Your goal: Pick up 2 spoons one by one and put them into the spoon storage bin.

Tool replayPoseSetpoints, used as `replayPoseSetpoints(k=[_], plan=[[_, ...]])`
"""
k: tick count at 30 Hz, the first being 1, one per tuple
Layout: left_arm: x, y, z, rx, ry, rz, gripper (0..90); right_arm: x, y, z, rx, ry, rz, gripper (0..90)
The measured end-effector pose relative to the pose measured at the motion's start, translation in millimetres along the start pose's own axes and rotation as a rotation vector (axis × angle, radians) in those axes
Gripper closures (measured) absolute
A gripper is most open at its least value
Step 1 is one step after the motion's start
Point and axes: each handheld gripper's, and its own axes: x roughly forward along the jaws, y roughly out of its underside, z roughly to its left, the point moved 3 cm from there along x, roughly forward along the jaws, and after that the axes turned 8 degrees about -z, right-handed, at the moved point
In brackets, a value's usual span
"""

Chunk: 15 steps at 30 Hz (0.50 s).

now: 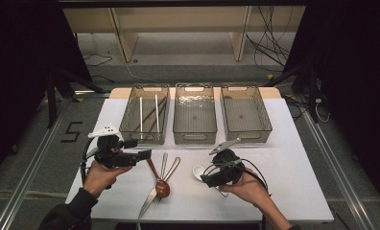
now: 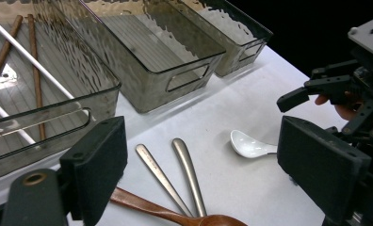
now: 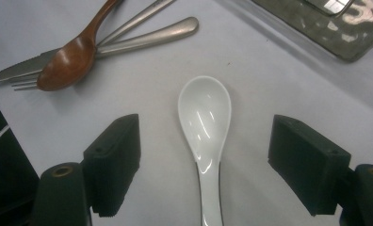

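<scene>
white spoon: we take the glossy white ceramic soup spoon [image 3: 205, 123] as the thing in hand; it lies bowl-up on the white table [image 1: 284, 158], at centre of the right gripper view and just right of centre in the lower part of the high view [image 1: 198, 171].
handling: we judge it stiff, light to moderate in weight, glazed and so slippery, and liable to chip if dropped.
hold point: we judge the narrow handle just below the bowl the best place, pads across its two sides; the rounded bowl would likely squirt out.
right gripper: right gripper [image 3: 206, 165] has its jaws apart, one either side of the spoon's neck, not touching it.
left gripper: left gripper [image 2: 203, 165] has its jaws wide apart with nothing between the pads; it sits at lower left of the high view [image 1: 142, 155].
neighbours: brown wooden spoon [image 3: 74, 59], with a steel knife and fork [image 3: 149, 35] under it, upper left of the right gripper view, well apart from the white spoon.
bins: three clear smoky plastic bins [image 1: 194, 115] in a row across the upper centre; the left one [image 1: 145, 115] holds chopsticks [image 1: 141, 117], the other two look empty.
</scene>
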Motion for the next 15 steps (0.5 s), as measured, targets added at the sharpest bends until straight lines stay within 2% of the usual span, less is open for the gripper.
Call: replayPoseSetpoints(k=[9,15], plan=[[-0.4,9.6,-8.0,0.03,0.01,-0.001,15.8,10.9,7.4,-6.8,0.023,0.019,0.063,28.9],[-1.8,18.9,-12.5,0.06,0.004,0.017,15.8,16.6,13.7,-6.7,0.019,0.007,0.141,39.2]])
